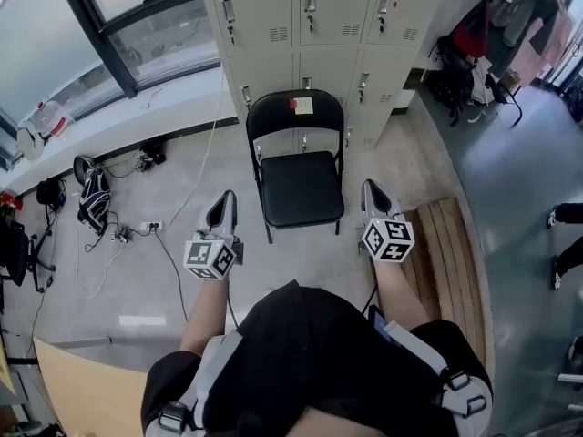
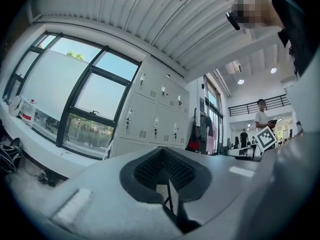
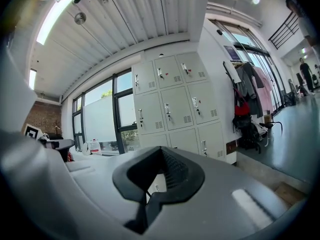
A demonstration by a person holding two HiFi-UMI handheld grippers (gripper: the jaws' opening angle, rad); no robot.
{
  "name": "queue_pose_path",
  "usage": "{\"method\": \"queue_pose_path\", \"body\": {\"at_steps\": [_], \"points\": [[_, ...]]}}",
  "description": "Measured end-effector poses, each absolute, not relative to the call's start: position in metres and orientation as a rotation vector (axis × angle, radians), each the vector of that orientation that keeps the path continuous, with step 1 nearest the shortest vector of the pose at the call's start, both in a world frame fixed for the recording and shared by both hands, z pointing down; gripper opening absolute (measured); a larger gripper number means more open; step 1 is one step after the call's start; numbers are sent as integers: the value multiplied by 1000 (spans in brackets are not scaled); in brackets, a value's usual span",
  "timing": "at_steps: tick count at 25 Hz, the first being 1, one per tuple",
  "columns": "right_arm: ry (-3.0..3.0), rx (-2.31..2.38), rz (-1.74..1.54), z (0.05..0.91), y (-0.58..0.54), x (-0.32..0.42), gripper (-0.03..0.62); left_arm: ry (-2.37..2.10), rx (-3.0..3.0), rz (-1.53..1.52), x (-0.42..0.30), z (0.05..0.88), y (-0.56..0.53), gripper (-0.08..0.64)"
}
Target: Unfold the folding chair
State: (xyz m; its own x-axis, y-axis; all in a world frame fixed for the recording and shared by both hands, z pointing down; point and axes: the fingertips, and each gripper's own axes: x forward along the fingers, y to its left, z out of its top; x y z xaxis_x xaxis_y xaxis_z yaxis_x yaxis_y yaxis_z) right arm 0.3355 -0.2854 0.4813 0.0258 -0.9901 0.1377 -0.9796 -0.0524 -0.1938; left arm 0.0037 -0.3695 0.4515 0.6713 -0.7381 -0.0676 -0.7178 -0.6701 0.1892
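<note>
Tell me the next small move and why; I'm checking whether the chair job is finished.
Probably just draw both grippers back and rest them. The folding chair already stands open in front of the lockers, seat flat. The left gripper and right gripper are shut, empty and clear of it on either side.

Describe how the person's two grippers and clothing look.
The left gripper and the right gripper are alike: grey tapered jaws with black ribbed pads, each carrying a white cube with black square markers. The person wears a black top with grey shoulder straps and black buckles.
</note>
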Motion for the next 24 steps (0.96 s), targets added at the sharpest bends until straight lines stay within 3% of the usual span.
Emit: {"method": "queue_pose_path", "body": {"at_steps": [24], "points": [[2138,-2198,-321,476,-299,299,5,-1166,2742,-292,-17,440,-377,0]]}}
